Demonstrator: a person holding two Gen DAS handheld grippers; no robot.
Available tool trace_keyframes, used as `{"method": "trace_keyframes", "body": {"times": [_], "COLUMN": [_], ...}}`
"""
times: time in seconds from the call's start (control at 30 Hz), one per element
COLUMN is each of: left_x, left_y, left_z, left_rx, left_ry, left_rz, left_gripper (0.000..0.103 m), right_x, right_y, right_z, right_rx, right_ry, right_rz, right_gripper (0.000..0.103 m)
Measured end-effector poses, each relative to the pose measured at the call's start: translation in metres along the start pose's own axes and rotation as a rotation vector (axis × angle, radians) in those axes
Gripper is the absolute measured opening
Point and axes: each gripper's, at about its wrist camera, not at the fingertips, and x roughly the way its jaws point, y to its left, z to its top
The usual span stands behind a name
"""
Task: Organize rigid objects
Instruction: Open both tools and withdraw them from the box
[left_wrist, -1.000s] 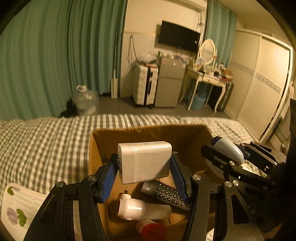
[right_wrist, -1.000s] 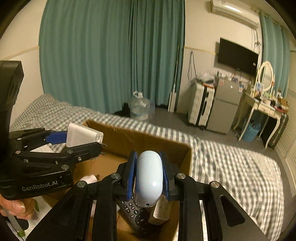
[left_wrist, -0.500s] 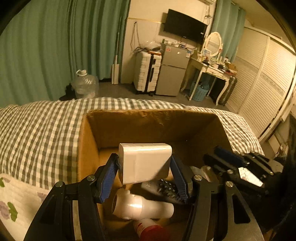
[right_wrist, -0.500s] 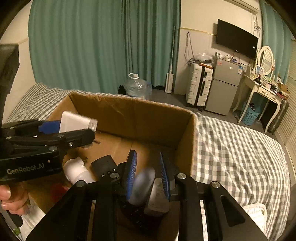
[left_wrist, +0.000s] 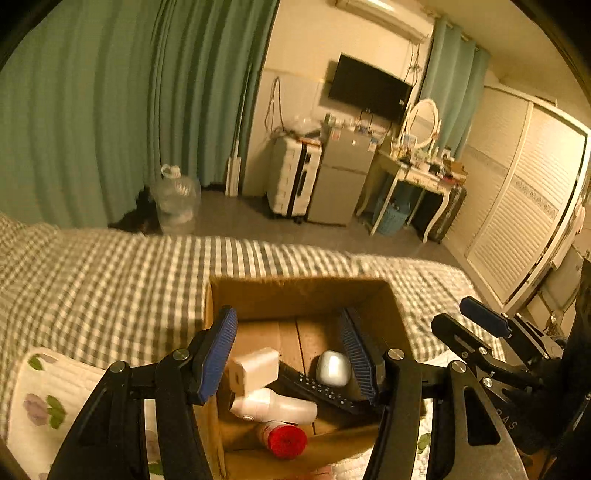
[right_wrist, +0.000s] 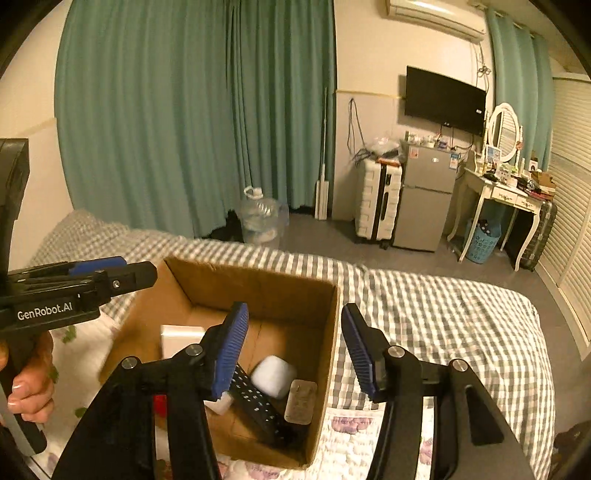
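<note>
**Both hand-held grippers empty over the box: clear out and go for the next item**

Your left hand-held gripper (left_wrist: 288, 354) sits wide open, lower centre of the left wrist view, nothing between the ribbed blue pads. The right hand-held gripper (right_wrist: 293, 354) is also spread wide and empty, lower centre of the right wrist view, straddling the box's right wall.

The cardboard box (right_wrist: 334, 317) sits on the checked bed (right_wrist: 443, 314), centre-bottom of both views. Inside:
- white boxy charger-like block (left_wrist: 255, 369), left side, hard smooth plastic, square edges
- pale rounded mouse-like shell (left_wrist: 332, 367), right of centre, glossy, slippery-looking
- black remote (left_wrist: 317, 391), long and flat, rubbery buttons, lying diagonally, partly under the shell
- white bottle (left_wrist: 273, 406) on its side, smooth cylinder
- red-capped item (left_wrist: 282, 439) at the near wall, body mostly hidden
- flat grey rectangular piece (right_wrist: 301, 400), leaning in the right corner; can't tell the material

How to do this step well, as a judgement: lift both grippers straight up before you swing sideways, since the right one spans the cardboard wall and a sideways pull could drag or tip the light box on the soft bedding. Keep both spread until clear. No more loose items show on the bed here, only a quilted floral mat (left_wrist: 48, 398) at lower left, so look around before you reach. Round glossy things want a centred squeeze on the pads; flat ones, grip across the short side.
</note>
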Motion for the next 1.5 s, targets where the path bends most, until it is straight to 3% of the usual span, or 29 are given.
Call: {"method": "trace_keyframes", "body": {"times": [0.23, 0.4, 0.67, 0.83, 1.23, 1.33, 1.5], "left_x": [-0.066, -0.105, -0.175, -0.204, -0.217, -0.205, -0.171], "left_y": [-0.003, -0.012, -0.028, -0.03, -0.03, -0.028, -0.025], "left_z": [0.005, 0.004, -0.002, -0.014, -0.057, -0.07, -0.095], "left_rx": [-0.003, 0.036, 0.07, 0.062, 0.043, 0.03, 0.015], "left_ry": [-0.14, -0.222, -0.329, -0.368, -0.397, -0.379, -0.293], "left_rz": [0.044, 0.09, 0.118, 0.109, 0.143, 0.181, 0.167], "left_gripper": [0.06, 0.06, 0.062, 0.062, 0.063, 0.063, 0.063], "right_x": [-0.061, -0.107, -0.181, -0.221, -0.247, -0.243, -0.225], "right_y": [0.008, 0.011, 0.022, 0.033, 0.057, 0.06, 0.057], "right_z": [0.014, 0.023, 0.03, 0.027, -0.012, -0.022, -0.042], "right_rx": [0.002, 0.006, 0.01, -0.013, -0.085, -0.098, -0.082], "right_ry": [-0.094, -0.18, -0.311, -0.373, -0.388, -0.377, -0.337], "right_rz": [-0.014, -0.037, -0.05, -0.077, -0.089, -0.089, -0.064], "right_gripper": [0.068, 0.088, 0.103, 0.103, 0.103, 0.103, 0.103]}}
